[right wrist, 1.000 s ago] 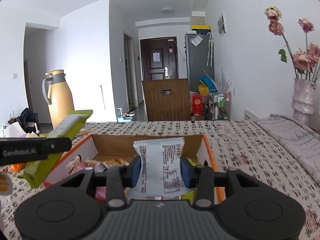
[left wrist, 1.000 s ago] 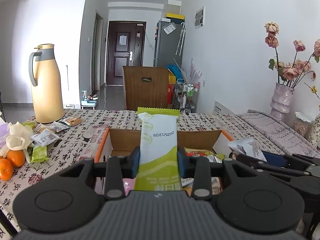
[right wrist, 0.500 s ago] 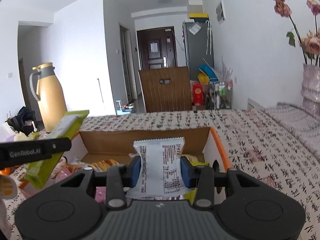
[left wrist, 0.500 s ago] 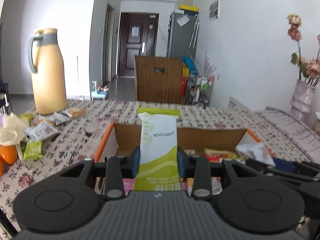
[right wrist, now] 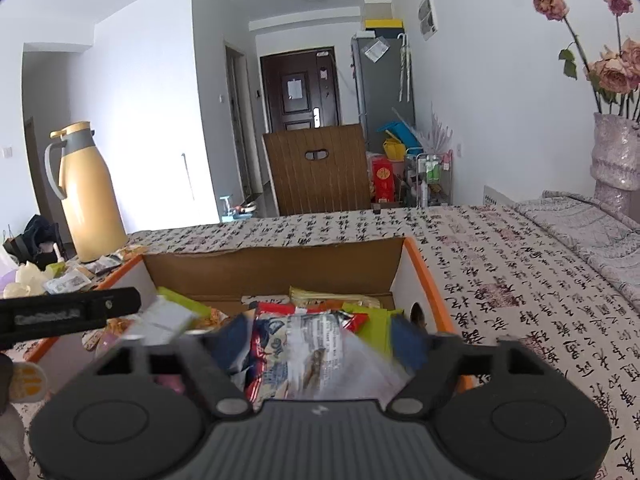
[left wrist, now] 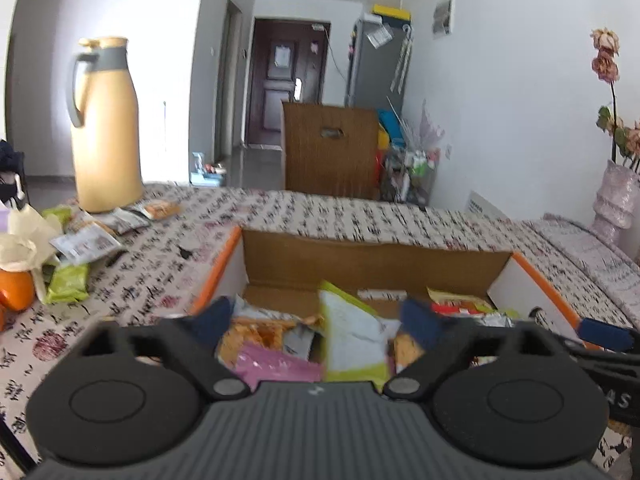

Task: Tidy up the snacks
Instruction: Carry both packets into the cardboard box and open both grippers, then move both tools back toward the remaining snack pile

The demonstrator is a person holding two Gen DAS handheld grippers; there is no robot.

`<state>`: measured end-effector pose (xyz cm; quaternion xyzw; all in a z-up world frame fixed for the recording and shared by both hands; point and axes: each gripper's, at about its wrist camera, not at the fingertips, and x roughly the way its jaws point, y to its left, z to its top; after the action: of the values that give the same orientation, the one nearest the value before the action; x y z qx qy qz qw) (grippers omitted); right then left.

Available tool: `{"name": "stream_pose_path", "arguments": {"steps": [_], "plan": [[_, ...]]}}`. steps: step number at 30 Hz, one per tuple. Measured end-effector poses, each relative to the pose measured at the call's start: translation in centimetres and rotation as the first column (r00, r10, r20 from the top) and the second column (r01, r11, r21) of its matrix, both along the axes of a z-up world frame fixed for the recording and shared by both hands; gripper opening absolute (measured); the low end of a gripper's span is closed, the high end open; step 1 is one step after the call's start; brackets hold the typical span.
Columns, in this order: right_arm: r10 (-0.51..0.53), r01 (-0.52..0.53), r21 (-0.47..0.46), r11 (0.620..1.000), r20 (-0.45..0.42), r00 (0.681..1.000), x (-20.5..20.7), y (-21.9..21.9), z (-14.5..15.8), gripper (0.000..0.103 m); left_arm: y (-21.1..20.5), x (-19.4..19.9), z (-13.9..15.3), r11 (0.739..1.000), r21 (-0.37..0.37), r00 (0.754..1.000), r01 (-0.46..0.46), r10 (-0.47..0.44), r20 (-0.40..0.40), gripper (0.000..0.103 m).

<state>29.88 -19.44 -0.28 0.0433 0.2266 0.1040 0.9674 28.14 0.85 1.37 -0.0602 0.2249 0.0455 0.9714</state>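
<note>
An open cardboard box (left wrist: 372, 260) with orange edges holds several snack packets. My left gripper (left wrist: 320, 318) hangs over its near side, jaws opening wide. The green-and-white packet (left wrist: 352, 340) is blurred and loose between the fingers, tipping into the box. My right gripper (right wrist: 322, 338) is over the same box (right wrist: 272, 276), its jaws also opening. The white printed packet (right wrist: 344, 360) is blurred between them, with no pad pressing on it, and lies on the other snacks. The left gripper's finger (right wrist: 68, 312) shows at the left of the right wrist view.
A yellow thermos jug (left wrist: 106, 128) stands at the table's far left, with loose snack packets (left wrist: 88, 240) and an orange (left wrist: 14, 290) near it. A vase of dried flowers (right wrist: 616, 152) is at the right. A wooden chair back (left wrist: 330, 148) rises beyond the far table edge.
Both grippers went from shut on their packets to wide open, and both packets dropped toward the box. Both hands came forward and lower over the box.
</note>
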Motion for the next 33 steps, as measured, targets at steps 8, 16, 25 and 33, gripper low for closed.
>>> {"name": "stream_pose_path", "arguments": {"steps": [8, 16, 25, 33], "plan": [[-0.013, 0.013, 0.035, 0.999, -0.02, 1.0, 0.6, -0.8, -0.2, 0.103, 0.0, 0.0, 0.4, 1.0, -0.014, 1.0, -0.005, 0.005, 0.003, 0.103], [-0.026, 0.026, 0.047, 0.999, -0.019, 0.999, 0.7, -1.1, 0.5, 0.103, -0.3, -0.8, 1.7, 1.0, -0.012, 0.999, -0.017, 0.018, 0.026, 0.103], [-0.01, 0.009, 0.028, 1.0, 0.019, 1.0, -1.9, -0.6, 2.5, 0.103, -0.5, -3.8, 3.8, 1.0, -0.01, 0.997, -0.018, 0.018, 0.081, 0.103], [0.001, -0.001, 0.009, 1.0, 0.02, 1.0, -5.0, -0.3, 3.1, 0.103, -0.3, -7.2, 4.2, 1.0, -0.012, 0.995, -0.011, 0.012, 0.096, 0.103]]}}
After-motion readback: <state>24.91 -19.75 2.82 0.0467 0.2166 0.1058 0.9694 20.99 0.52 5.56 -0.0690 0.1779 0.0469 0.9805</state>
